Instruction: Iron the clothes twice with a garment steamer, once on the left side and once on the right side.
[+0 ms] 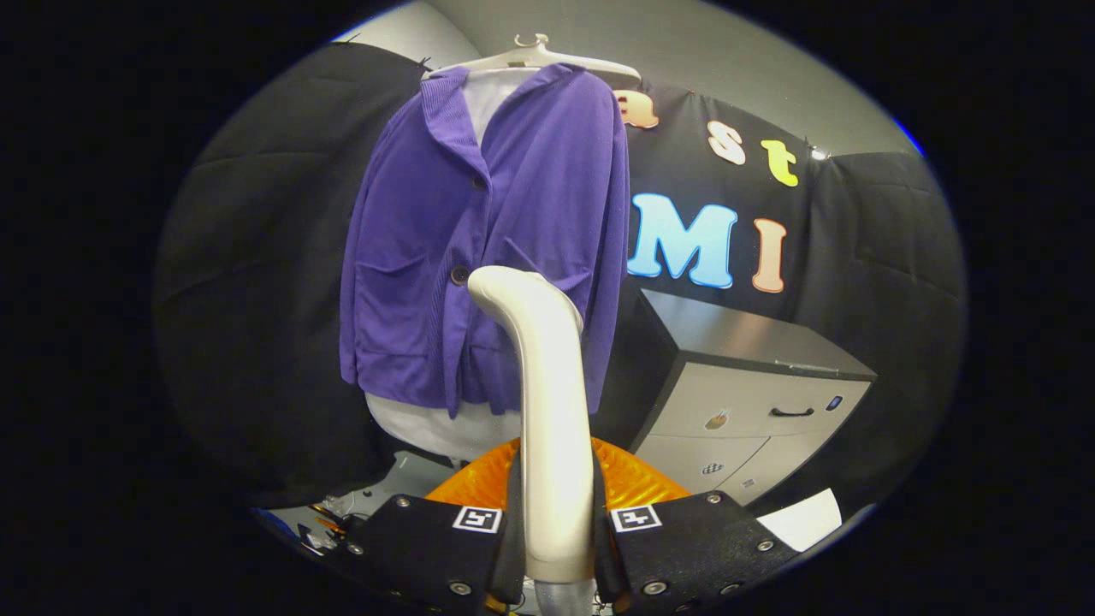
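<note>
Purple buttoned cardigan, on pale hanger, hangs beyond the fingers. Cream plastic garment steamer: handle clamped between both tongs fingers, head near lower front (contact unclear). Grey drawer cabinet right. Advised: slow, vertical strokes.

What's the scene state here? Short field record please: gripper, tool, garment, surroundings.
gripper: gripper shut on the steamer handle, a finger on each side
tool: white garment steamer upright between the fingers, head bent toward the jacket
garment: purple jacket over a white garment, on a white hanger, buttoned
contact: cannot tell whether the head touches the fabric
surroundings: grey drawer cabinet beside the jacket; orange object just ahead of the fingers
</note>
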### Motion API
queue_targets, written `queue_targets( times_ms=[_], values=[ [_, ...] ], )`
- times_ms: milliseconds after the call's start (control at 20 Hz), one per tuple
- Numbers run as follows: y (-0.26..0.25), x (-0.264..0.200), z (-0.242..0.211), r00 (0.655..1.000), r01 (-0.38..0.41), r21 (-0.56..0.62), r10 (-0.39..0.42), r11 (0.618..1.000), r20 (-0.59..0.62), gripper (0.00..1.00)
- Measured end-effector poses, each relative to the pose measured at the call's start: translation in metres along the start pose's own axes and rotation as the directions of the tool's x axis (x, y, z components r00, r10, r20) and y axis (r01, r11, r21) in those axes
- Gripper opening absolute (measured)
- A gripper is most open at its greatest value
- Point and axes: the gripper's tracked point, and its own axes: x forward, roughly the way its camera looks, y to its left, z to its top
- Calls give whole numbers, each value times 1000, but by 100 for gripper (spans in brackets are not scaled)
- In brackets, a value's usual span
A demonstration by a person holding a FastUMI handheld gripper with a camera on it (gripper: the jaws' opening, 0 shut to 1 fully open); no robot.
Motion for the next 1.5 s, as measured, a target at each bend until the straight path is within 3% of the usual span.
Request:
queue_targets(
  times_ms=[500, 950, 1200, 1500],
  values=[
    [56, -12, 138, 973, -100, 1, 98, 995, 211, 32],
    [86, 2, 254, 915, -95, -11, 91, 995, 392, 32],
    [107, 20, 275, 907, -83, -31, 88, 996, 412, 32],
    [125, 44, 238, 937, -74, -67, 93, 995, 337, 32]
  ],
)
